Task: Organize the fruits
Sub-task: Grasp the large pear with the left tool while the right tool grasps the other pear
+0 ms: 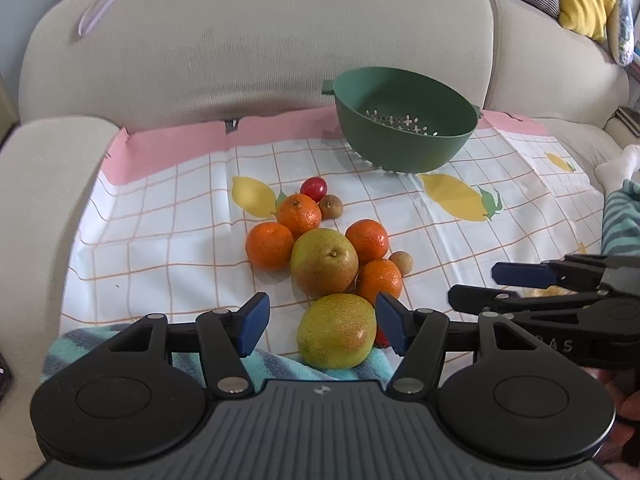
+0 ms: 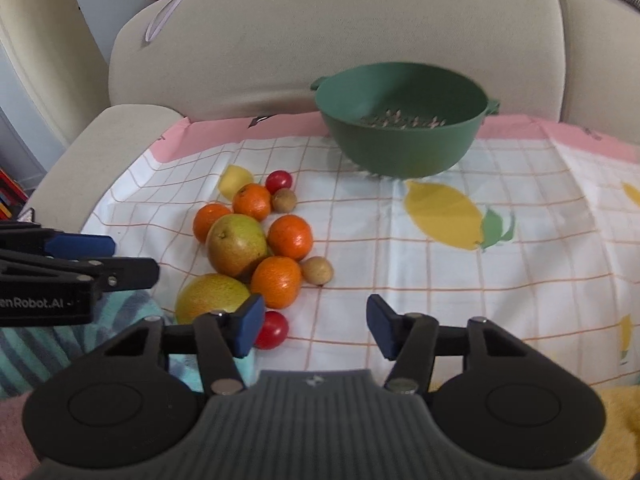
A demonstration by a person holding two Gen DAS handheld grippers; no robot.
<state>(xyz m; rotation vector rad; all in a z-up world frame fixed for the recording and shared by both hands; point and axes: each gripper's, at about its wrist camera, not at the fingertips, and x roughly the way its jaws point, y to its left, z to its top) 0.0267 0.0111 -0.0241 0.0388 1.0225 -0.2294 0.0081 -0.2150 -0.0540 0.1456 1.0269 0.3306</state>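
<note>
The big green bowl (image 1: 406,120) is sitting at the back of the cloth (image 1: 160,248) (nothing in it). The fruit pile (image 1: 324,262) is lying in front. The left claw (image 1: 322,324) is spreading around a pear (image 1: 336,332), not touching. The right claw (image 2: 316,326) is spreading over bare cloth.

The left gripper (image 1: 322,326) hangs with both fingers spread wide on either side of a yellow-green pear (image 1: 337,331), not touching it. Just behind sits a bigger pear (image 1: 324,262) ringed by four tangerines (image 1: 270,246). The green colander (image 1: 406,118) is further back on the lemon-print cloth (image 1: 160,216), nothing in it.
</note>
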